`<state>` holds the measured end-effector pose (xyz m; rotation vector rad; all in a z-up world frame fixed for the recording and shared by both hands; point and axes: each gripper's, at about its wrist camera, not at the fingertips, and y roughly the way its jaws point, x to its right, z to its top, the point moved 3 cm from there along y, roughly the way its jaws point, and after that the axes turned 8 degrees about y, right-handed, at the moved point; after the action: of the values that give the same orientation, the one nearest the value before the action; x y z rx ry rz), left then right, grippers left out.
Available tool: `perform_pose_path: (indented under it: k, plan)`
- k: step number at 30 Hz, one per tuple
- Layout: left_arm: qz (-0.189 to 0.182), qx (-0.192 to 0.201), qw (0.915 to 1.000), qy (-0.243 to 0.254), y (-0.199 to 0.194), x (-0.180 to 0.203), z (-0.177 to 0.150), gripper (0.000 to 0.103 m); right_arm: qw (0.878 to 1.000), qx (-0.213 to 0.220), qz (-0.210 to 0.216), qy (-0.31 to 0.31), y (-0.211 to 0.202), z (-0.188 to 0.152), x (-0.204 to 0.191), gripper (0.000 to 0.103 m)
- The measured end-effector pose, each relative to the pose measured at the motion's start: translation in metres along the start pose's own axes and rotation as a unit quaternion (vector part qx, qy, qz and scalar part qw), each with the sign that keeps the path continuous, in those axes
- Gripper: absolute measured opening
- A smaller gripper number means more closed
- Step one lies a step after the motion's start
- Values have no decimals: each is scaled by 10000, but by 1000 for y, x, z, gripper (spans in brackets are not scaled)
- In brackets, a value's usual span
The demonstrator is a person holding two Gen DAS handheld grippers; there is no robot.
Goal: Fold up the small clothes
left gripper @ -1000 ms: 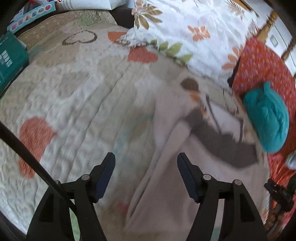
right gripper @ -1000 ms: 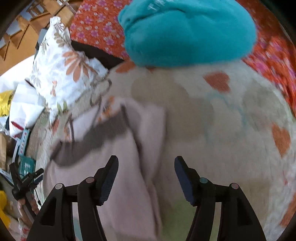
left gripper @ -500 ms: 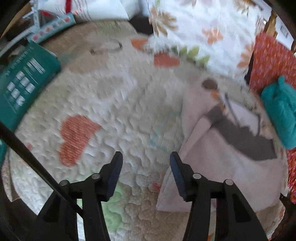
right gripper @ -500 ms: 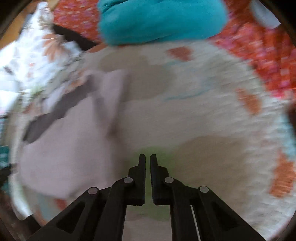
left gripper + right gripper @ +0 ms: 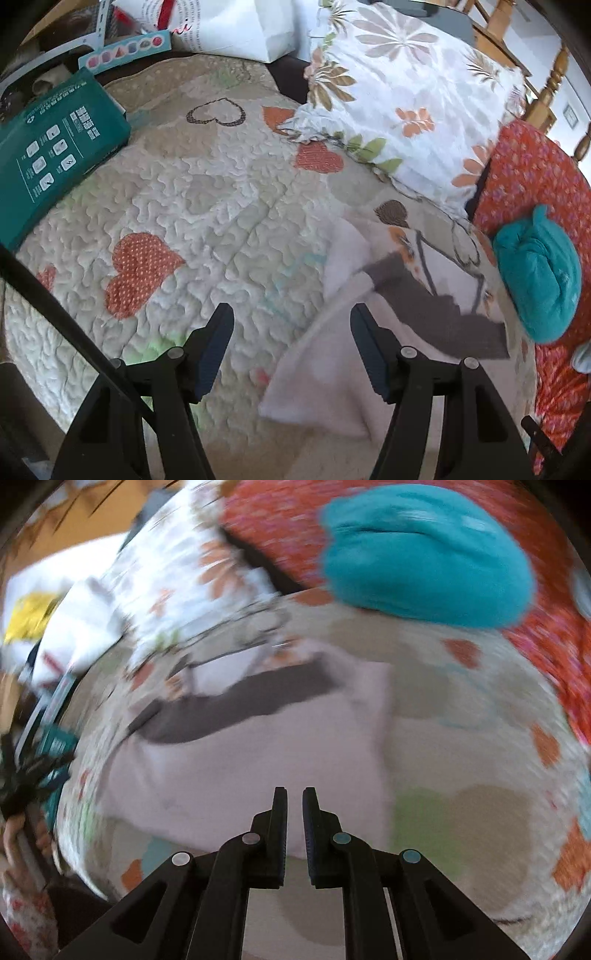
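the pale pink garment (image 5: 334,373) with its dark grey band (image 5: 436,314) lies flat on the heart-print quilt (image 5: 207,206), filling the lower right of the left wrist view, below the floral pillow (image 5: 402,92) and just left of the teal bundle (image 5: 535,288). the left gripper (image 5: 291,347) hangs over the garment's left edge with its jaws parted and nothing pinched; they have just been widening again after a brief squeeze inward, the folded edge running up between the two pads while only quilt sits under the left one. in the right wrist view, smeared by motion, the right gripper (image 5: 294,812) has its jaws drawn nearly together on nothing, having just snapped closed, and it hovers over the garment's (image 5: 236,768) near hem, the cloth spreading upward and to the left of the fingertips toward the grey band (image 5: 229,705). the long axis looks to run from that hem at lower centre to the band at upper centre, so the cloth lies lengthwise ahead of the right fingers. the right hand seems the nearer to the hem, the left the nearer to the side edge; a next fold probably depends on which edge gets taken, and the right jaws would have to reopen first.
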<state>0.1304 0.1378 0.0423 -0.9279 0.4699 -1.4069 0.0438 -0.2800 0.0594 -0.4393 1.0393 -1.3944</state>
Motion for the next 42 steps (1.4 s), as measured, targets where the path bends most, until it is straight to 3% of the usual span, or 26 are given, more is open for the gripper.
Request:
perform_pose_path:
  k: [6, 11, 16, 19, 24, 27, 29, 32, 38, 42]
  plan:
    - [394, 84, 9991, -121, 21, -37, 5, 64, 9951, -471, 396, -772, 65, 4, -111, 10]
    - [116, -126, 9983, -550, 28, -61, 12, 64, 9841, -740, 607, -1497, 136, 7, -203, 10]
    - [-108, -138, 9967, -793, 27, -62, 22, 64, 9690, -918, 158, -2287, 211, 9, -266, 10]
    - [-210, -73, 9961, -859, 24, -59, 27, 64, 9619, -789, -118, -2614, 244, 22, -292, 10]
    - [-2, 118, 9961, -879, 19, -61, 36, 66, 9565, -807, -137, -2799, 280, 53, -329, 11]
    - [171, 133, 9958, -893, 21, -63, 38, 66, 9578, -853, -107, -2743, 285, 65, -338, 12]
    - [183, 134, 9957, -901, 22, -63, 38, 66, 9653, -684, 194, -2514, 264, 78, -335, 16]
    - [230, 102, 9969, -742, 24, -55, 39, 66, 9730, -391, 412, -2239, 221, 91, -317, 36]
    - [116, -9, 9996, -276, 28, -27, 31, 66, 9769, -442, 518, -2025, 150, 69, -234, 37]
    - [286, -137, 9991, 293, 36, 3, 22, 69, 9839, -677, 326, -1621, 133, 41, -162, 37]
